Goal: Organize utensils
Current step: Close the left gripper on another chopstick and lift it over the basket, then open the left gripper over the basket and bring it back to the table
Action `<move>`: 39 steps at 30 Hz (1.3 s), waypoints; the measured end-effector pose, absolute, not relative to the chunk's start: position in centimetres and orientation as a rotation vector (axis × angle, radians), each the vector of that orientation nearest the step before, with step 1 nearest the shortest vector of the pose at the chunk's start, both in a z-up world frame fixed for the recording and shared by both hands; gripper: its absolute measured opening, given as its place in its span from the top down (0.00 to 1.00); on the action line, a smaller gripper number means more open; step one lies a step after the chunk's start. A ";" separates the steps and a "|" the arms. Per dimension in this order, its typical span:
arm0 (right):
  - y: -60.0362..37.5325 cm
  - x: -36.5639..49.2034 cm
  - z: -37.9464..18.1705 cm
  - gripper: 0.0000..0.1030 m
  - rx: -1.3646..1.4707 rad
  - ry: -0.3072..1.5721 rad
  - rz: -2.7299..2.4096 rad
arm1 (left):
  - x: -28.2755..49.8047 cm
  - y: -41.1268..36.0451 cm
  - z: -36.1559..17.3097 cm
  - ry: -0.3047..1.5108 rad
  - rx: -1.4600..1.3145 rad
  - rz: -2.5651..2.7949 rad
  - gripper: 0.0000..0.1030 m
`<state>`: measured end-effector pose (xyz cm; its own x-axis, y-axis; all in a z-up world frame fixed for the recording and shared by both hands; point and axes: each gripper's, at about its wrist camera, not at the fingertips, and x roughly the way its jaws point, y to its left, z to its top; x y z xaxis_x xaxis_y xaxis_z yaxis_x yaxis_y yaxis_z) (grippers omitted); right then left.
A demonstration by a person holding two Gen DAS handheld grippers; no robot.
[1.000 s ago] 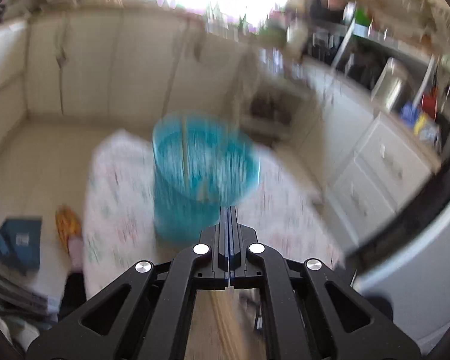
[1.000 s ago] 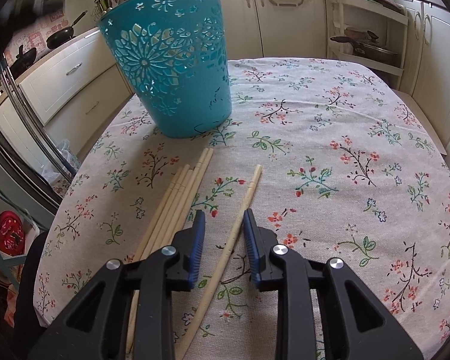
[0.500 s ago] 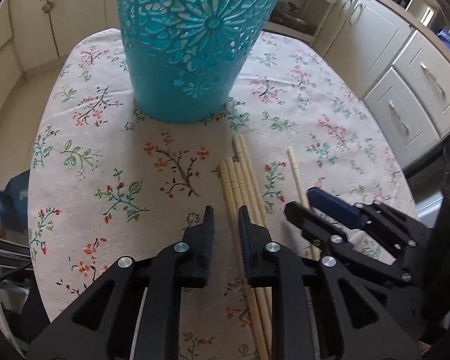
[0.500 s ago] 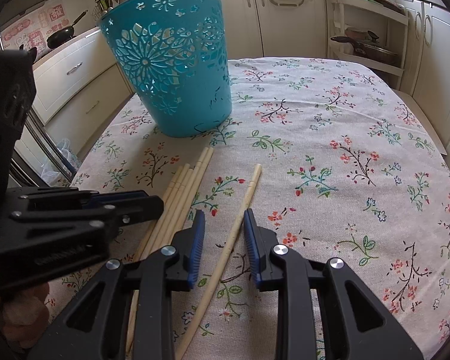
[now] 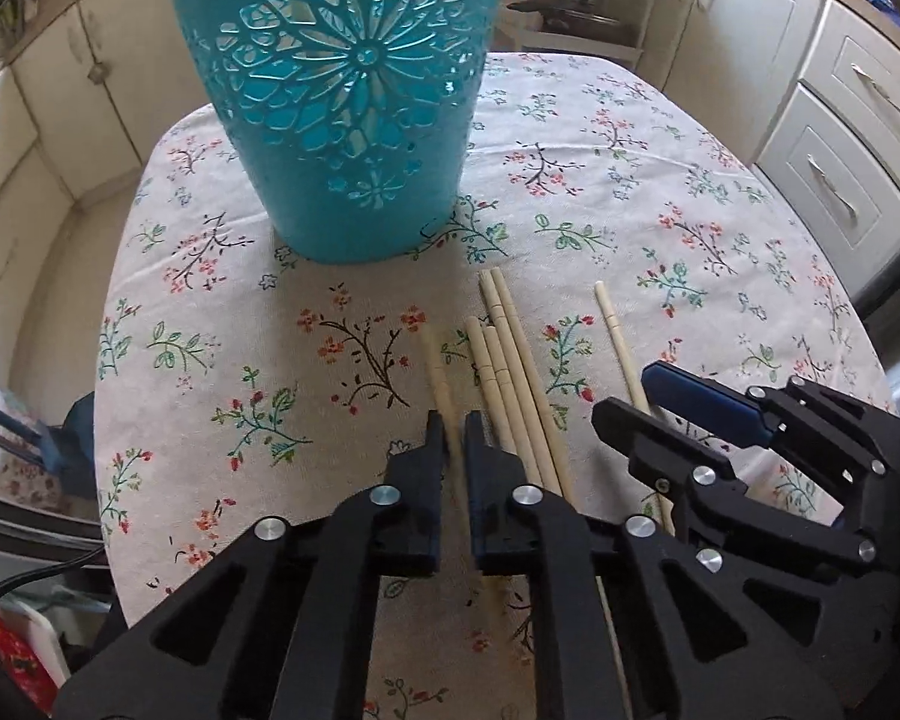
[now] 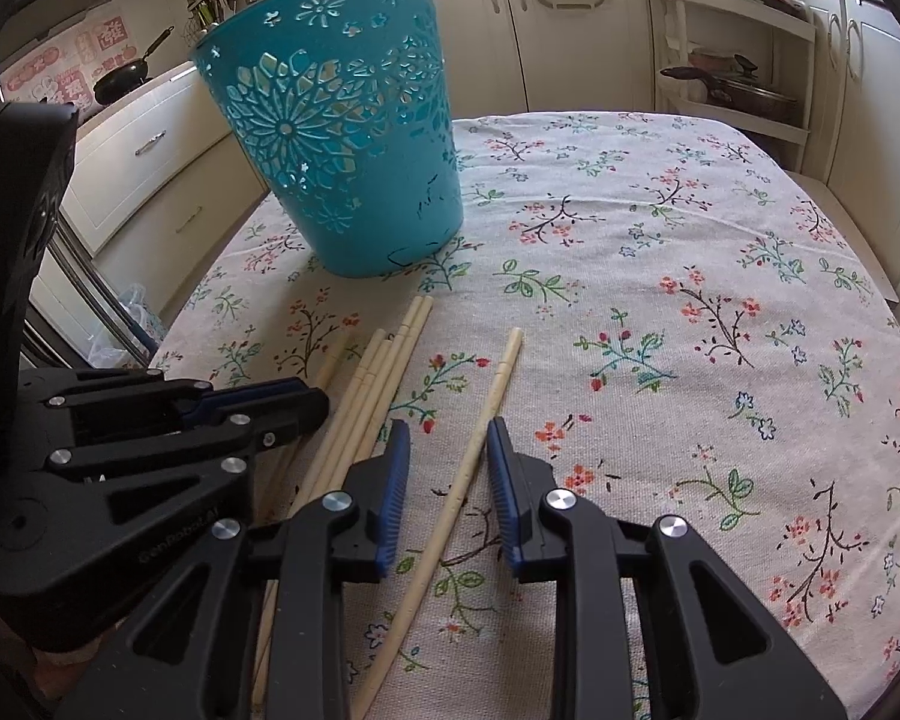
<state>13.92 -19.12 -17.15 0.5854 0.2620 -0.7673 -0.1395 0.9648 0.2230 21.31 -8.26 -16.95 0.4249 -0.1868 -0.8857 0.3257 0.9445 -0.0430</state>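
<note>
A teal cut-out basket [image 5: 354,96] stands upright on the floral tablecloth [image 5: 660,210]; it also shows in the right wrist view [image 6: 348,138]. Several wooden chopsticks [image 5: 510,372] lie in a bundle in front of it. My left gripper [image 5: 453,429] is closed around one chopstick [image 5: 435,360] that lies a little left of the bundle. One lone chopstick [image 6: 480,444] lies to the right, and my right gripper [image 6: 444,450] is open with its jaws on either side of it, low over the cloth. The left gripper [image 6: 306,402] shows at the left of the right wrist view.
The table is rounded, with its edges close on the left and front. Cream kitchen cabinets [image 5: 858,120] surround it. An open shelf with a pan [image 6: 732,90] stands behind the table. A frying pan [image 6: 120,78] sits on the far left counter.
My left gripper has come down from above the basket to the chopsticks, then closed on the leftmost one, which now lies apart from the bundle. My right gripper has not moved.
</note>
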 end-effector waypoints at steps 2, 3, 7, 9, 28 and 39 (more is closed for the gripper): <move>-19.1 13.9 -17.2 0.73 0.143 0.916 0.235 | 21.4 -8.0 -16.8 1.100 0.133 -0.337 0.95; -19.1 13.9 -17.2 0.73 0.142 0.916 0.235 | 21.3 -7.9 -16.7 1.106 0.128 -0.345 0.95; -19.0 13.9 -17.2 0.72 0.141 0.916 0.236 | 20.0 -6.3 -13.4 1.059 0.068 -0.404 0.95; -18.9 13.9 -17.1 0.71 0.135 0.915 0.238 | 19.4 -5.2 -9.9 0.999 -0.004 -0.465 0.95; -18.6 13.8 -17.1 0.67 0.116 0.911 0.242 | 30.3 -3.6 7.2 0.238 -0.243 -0.124 0.95; -18.6 14.1 -17.1 0.65 0.117 0.912 0.251 | 32.9 -5.0 0.1 0.355 -0.140 -0.037 0.95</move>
